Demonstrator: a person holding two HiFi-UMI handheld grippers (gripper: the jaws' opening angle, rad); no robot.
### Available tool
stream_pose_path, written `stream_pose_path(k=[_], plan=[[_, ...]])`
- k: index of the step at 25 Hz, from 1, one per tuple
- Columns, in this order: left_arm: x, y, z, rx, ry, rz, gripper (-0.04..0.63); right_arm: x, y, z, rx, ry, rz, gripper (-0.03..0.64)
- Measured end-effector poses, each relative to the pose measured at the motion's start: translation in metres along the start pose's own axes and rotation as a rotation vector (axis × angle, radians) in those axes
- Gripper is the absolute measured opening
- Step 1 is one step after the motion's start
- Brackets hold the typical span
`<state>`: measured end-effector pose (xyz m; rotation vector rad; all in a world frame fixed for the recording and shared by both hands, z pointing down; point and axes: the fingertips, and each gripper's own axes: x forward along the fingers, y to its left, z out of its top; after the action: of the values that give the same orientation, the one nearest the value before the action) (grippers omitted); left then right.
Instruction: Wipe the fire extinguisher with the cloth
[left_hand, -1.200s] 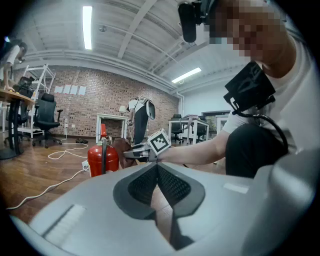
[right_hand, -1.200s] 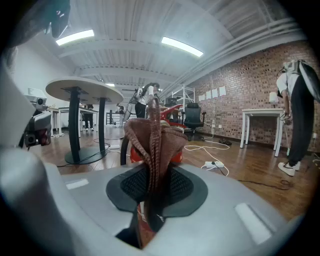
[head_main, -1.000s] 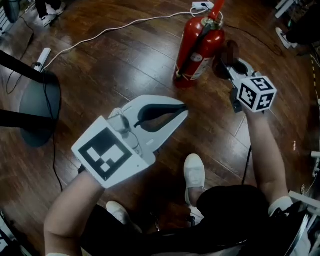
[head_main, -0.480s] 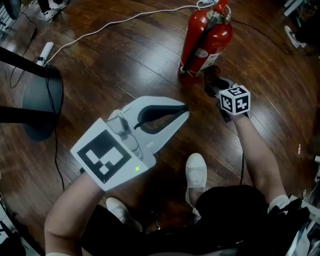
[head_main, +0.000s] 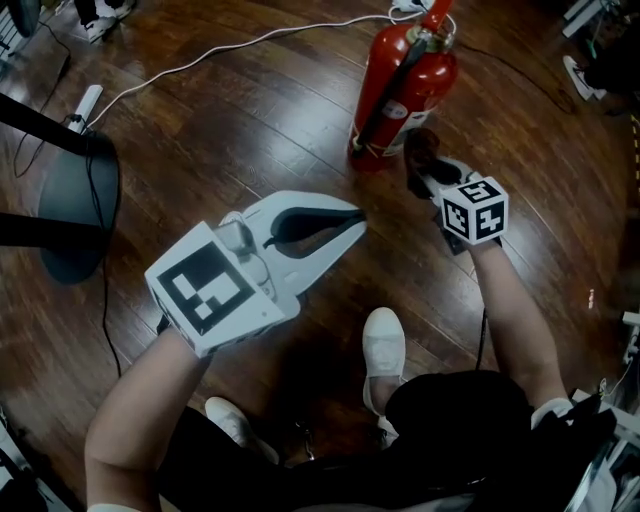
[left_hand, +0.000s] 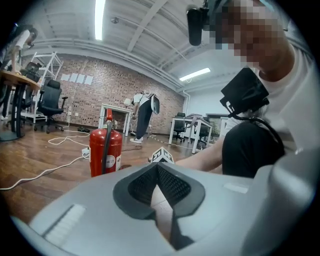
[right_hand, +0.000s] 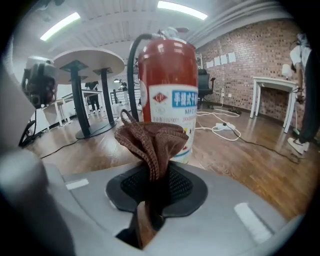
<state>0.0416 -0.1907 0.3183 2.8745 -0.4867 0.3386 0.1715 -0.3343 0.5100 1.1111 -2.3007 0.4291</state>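
Standing upright on the floor (head_main: 250, 110), the extinguisher (head_main: 405, 90) is just ahead of the right tongs (head_main: 425, 172). They squeeze the cloth (head_main: 420, 148) near its low side. The left tongs (head_main: 345, 225) are closed on nothing, farther from the extinguisher.

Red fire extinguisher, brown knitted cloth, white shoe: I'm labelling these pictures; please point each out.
Red fire extinguisher (head_main: 428, 75): head view, on the red cylinder body.
Brown knitted cloth (right_hand: 150, 142): right gripper view, on the bunched folds.
White shoe (head_main: 383, 345): head view, on its upper.
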Motion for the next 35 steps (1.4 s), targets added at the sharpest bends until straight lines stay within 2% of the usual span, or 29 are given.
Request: stream_pose_path(k=[4, 9, 12, 14, 17, 19, 30, 35], plan=[[0.017, -0.012, -0.006, -0.009, 0.008, -0.088, 0.000, -0.045, 0.026, 0.052, -0.018, -0.106, 0.021, 0.072], [0.044, -0.039, 0.000, 0.018, -0.007, -0.271, 0.000, -0.097, 0.028, 0.137, -0.045, -0.295, -0.016, 0.072], [0.060, -0.053, 0.001, 0.040, -0.001, -0.361, 0.000, -0.099, 0.022, 0.168, -0.081, -0.343, -0.037, 0.072], [0.067, -0.057, -0.001, 0.047, 0.009, -0.388, 0.000, -0.086, 0.019, 0.174, -0.107, -0.354, -0.049, 0.072], [0.069, -0.061, -0.006, 0.036, 0.015, -0.397, 0.000, -0.071, 0.024, 0.159, -0.111, -0.368, -0.046, 0.072], [0.068, -0.061, -0.012, 0.028, 0.025, -0.394, 0.000, -0.059, 0.030, 0.136, -0.095, -0.337, -0.034, 0.072], [0.069, -0.055, -0.025, -0.015, 0.033, -0.367, 0.000, 0.035, 0.024, -0.010, 0.022, -0.015, 0.007, 0.072], [0.070, -0.054, -0.028, -0.031, 0.034, -0.368, 0.000, 0.066, 0.027, -0.057, 0.072, 0.123, 0.053, 0.072]])
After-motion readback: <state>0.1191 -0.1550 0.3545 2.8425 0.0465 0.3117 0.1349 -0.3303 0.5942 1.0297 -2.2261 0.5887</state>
